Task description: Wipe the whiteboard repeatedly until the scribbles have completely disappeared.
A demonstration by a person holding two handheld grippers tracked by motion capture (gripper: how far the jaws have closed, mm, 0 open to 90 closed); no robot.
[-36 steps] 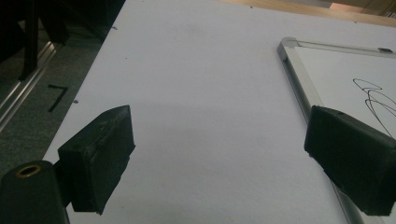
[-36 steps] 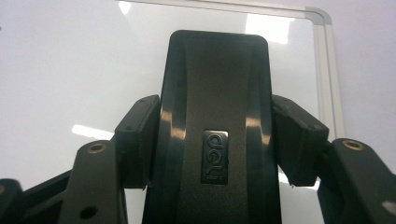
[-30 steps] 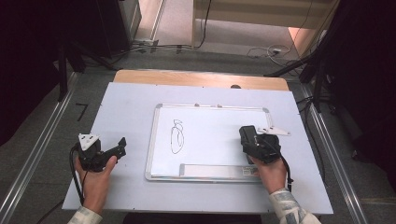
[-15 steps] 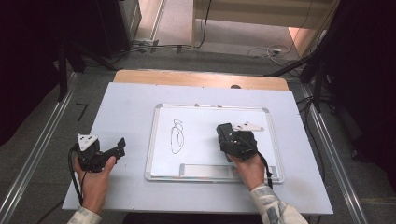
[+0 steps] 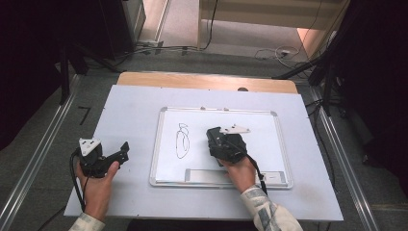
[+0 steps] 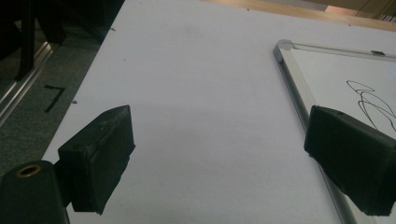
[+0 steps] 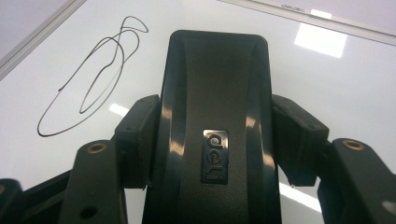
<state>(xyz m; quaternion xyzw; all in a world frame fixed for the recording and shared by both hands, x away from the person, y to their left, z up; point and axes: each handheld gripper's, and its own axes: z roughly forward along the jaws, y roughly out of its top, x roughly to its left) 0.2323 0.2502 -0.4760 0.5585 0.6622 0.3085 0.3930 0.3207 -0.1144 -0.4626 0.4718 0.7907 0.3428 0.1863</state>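
Right gripper (image 7: 212,140) clamped on a black eraser (image 7: 212,93) across its hard, glossy, likely slippery sides; light, best held mid-body. Left gripper (image 6: 219,154) open, empty.

I saw a glossy black eraser (image 7: 215,135) with an embossed logo plate, clamped in the right gripper (image 7: 215,140), whose jaws were matte black like those of the left gripper (image 6: 224,163). The whiteboard (image 5: 269,144) was white with a silver frame and bore a thin black looped scribble (image 5: 182,142). The table (image 5: 130,110) was pale blue-grey with a tan wooden strip (image 5: 192,81) at its far edge, and the sleeve (image 5: 269,214) was a light plaid.
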